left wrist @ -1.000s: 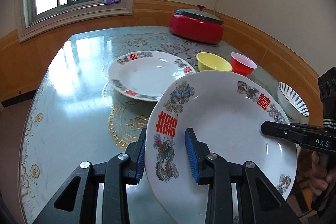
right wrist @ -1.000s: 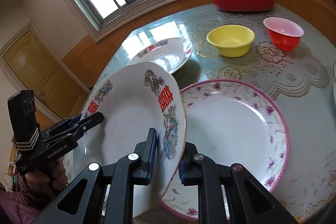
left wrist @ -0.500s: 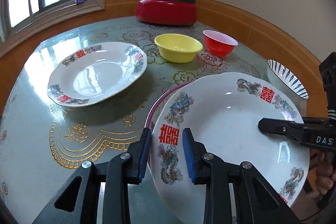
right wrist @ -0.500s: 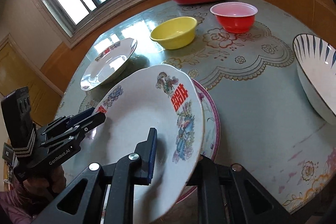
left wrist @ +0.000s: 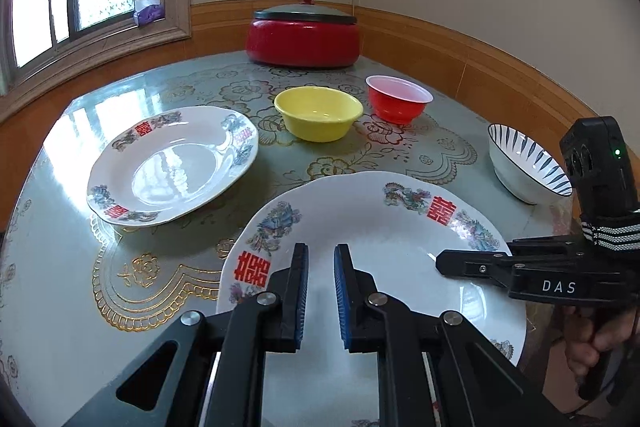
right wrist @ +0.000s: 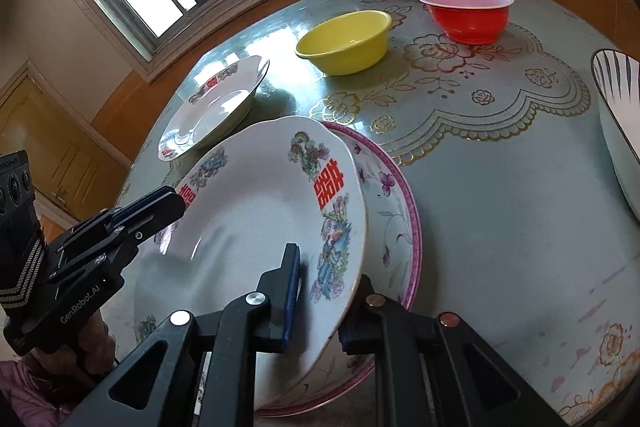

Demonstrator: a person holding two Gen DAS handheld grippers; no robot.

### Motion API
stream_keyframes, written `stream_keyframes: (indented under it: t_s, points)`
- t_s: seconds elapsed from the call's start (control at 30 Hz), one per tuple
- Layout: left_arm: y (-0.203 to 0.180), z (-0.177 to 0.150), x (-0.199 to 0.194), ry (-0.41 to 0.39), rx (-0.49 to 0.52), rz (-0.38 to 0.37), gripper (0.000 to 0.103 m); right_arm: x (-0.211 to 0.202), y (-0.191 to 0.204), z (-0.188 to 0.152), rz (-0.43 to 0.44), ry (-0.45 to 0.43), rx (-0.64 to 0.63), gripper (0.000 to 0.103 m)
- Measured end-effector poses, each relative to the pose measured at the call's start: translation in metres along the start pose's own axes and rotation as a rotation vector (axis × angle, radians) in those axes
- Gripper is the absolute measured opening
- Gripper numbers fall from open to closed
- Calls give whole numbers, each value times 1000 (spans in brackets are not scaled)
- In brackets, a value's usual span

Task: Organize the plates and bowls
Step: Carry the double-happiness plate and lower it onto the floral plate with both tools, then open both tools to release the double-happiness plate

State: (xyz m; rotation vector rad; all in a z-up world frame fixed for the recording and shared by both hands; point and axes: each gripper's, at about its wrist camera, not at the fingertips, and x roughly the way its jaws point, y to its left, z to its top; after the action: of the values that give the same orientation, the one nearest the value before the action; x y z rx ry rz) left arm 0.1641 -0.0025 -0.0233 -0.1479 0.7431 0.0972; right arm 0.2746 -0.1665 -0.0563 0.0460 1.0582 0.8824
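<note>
Lowered since a second ago, the white round plate with red double-happiness characters and dragon-phoenix motifs point(right wrist: 256, 227) now lies inside the larger white plate with a purple rim and violet flowers point(right wrist: 394, 211) on the near edge of the glass-topped bench with a floral cloth point(right wrist: 500, 195), where earlier it was held up tilted. The left gripper point(left wrist: 321, 293) has let go: its blue-padded jaws stand spread above the plate's near rim with a clear gap between them. The right gripper point(right wrist: 324, 297) has one jaw over the plate's inner face and the other below the rim; whether it is actually pinching is hard to tell, since the plate hides the lower pad.

Writing shows on both tools: "DAS" on the right gripper's body in the left wrist view, "GenRobot.AI" on the left gripper's body in the right wrist view.

Only the right wrist view shows the purple-rimmed plate; in the left wrist view the upper plate covers it. Farther back sit a matching double-happiness plate point(left wrist: 172, 165), a yellow plastic bowl point(left wrist: 319, 113), a red plastic bowl point(left wrist: 398, 103) and a white bowl with dark blue stripes point(left wrist: 524, 163), well apart from one another, with a red lidded electric pot point(left wrist: 303, 35) at the bench's far edge.
</note>
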Motion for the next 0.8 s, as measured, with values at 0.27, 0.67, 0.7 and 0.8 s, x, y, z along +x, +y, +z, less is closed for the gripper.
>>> stream_keyframes:
  t_s: [0.27,0.67,0.7,0.8]
  points:
    - [11,-6,-5,7,-51,7,26,-2,7,-1,-108,-1,-62,23]
    - [20,-12,-14,0,-68,-17,38,-5,21,0,-277,-4,-112,30]
    - [21,-12,-15,-1,-68,-18,38,-5,23,0,-294,-6,-120,30]
    - [24,-13,-16,-5,-74,-19,42,-8,26,0,-327,-15,-135,30]
